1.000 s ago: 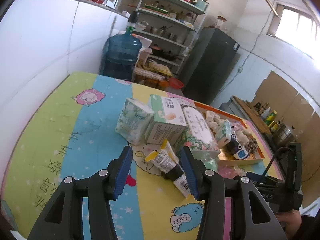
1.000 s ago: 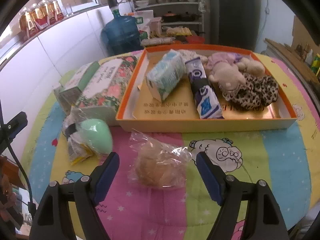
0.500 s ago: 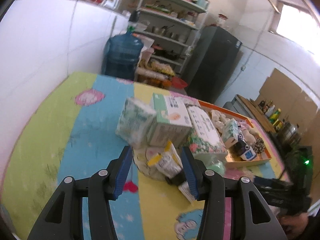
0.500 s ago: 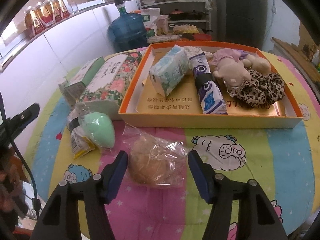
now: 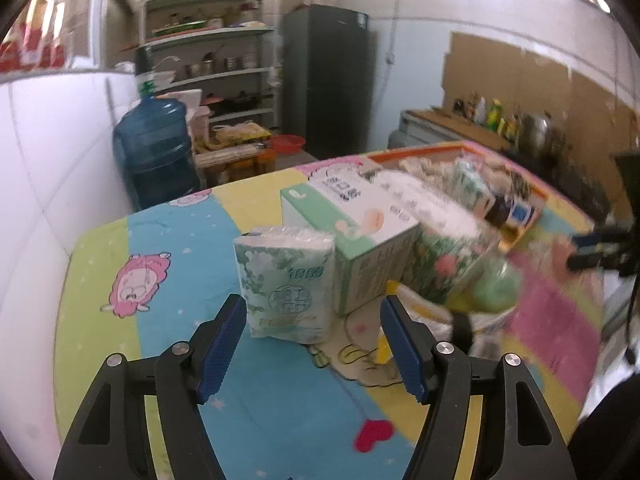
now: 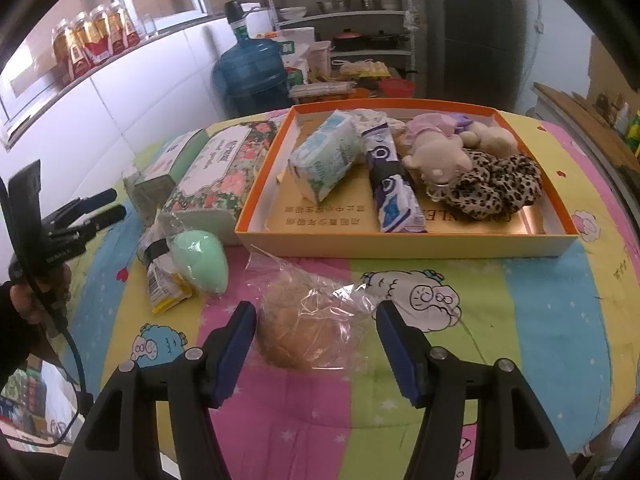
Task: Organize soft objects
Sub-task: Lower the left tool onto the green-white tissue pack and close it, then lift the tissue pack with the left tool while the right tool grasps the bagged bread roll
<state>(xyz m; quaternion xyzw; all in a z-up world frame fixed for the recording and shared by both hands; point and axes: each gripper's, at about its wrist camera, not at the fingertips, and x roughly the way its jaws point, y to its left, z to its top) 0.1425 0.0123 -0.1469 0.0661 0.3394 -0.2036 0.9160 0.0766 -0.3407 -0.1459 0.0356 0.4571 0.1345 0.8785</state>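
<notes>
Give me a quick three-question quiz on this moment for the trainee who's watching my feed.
1. True or false: the bagged bun already lies inside the orange tray.
2. Which item stands between the fingers of the left gripper?
A. the green egg-shaped sponge
B. the green tissue pack
C. the leopard-print scrunchie
3. Fill in: the right gripper has its fingers on either side of the ____.

Key
1. False: it lies on the cartoon-print cloth, in front of the tray.
2. B. The jaws have just been opening, and the pads are clear of the pack.
3. Bagged bun. The jaws closed in around it earlier in the last second.
</notes>
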